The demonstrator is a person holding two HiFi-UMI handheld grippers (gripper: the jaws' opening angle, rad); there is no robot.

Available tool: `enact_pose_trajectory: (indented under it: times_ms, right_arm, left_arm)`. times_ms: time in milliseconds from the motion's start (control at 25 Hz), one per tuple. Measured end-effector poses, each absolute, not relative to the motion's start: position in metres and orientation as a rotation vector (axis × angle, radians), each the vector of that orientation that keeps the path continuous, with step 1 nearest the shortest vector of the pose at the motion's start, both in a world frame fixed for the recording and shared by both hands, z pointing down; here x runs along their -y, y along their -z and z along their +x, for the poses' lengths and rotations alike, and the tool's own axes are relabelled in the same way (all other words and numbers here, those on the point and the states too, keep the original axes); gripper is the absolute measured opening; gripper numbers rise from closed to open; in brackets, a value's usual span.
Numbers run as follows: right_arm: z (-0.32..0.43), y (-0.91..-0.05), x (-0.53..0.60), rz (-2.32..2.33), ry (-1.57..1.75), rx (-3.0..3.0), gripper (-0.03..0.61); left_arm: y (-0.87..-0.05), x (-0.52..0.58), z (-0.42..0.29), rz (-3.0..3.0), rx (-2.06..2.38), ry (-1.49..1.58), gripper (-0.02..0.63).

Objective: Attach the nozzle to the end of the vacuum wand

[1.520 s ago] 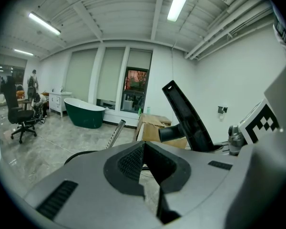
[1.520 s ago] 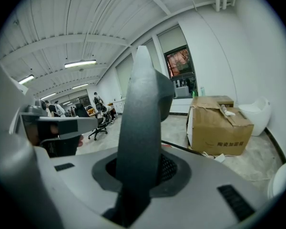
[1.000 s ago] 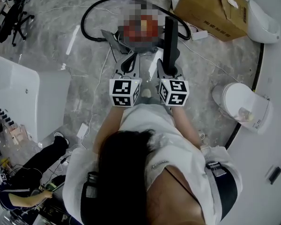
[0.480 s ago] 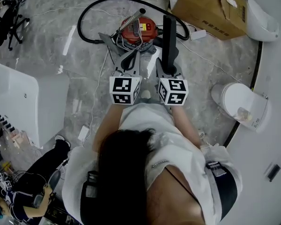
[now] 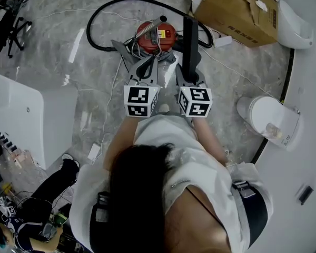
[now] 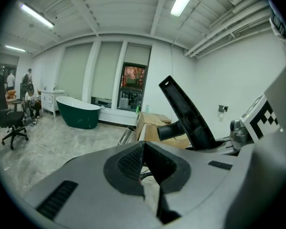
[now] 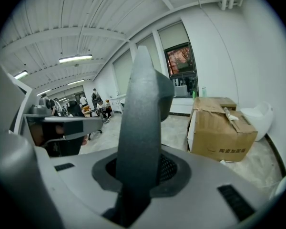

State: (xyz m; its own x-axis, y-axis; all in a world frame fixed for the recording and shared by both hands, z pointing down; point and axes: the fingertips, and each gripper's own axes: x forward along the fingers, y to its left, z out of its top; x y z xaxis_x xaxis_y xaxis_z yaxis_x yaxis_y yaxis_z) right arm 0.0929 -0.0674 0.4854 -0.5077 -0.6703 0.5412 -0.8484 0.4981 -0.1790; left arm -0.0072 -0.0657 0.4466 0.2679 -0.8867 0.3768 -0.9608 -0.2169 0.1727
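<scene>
My right gripper is shut on a long black nozzle, which stands upright out of its jaws; in the right gripper view the nozzle fills the gap of that gripper. My left gripper is shut with nothing in it, its pads meeting in the left gripper view. Just ahead on the floor sits the red vacuum canister with its black hose. The metal wand slants up from the canister; its tip shows beyond the left jaws, with the nozzle to the right.
A cardboard box lies at the back right, and thin cables run across the marble floor. A white toilet stands at the right and a white tub at the left. A seated person is at the lower left.
Both grippers have moved a little forward toward the red vacuum together with the head view. Neither gripper's jaws have changed.
</scene>
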Motion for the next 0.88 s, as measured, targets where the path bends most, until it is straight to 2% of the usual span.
enact_pose_trajectory:
  times_ms: [880]
  right_arm:
    - [0.051,-0.487,0.118,1.309,-0.596,2.288,0.097]
  left_arm:
    - [-0.458,0.127,-0.048,2.210,1.618,-0.311,0.002]
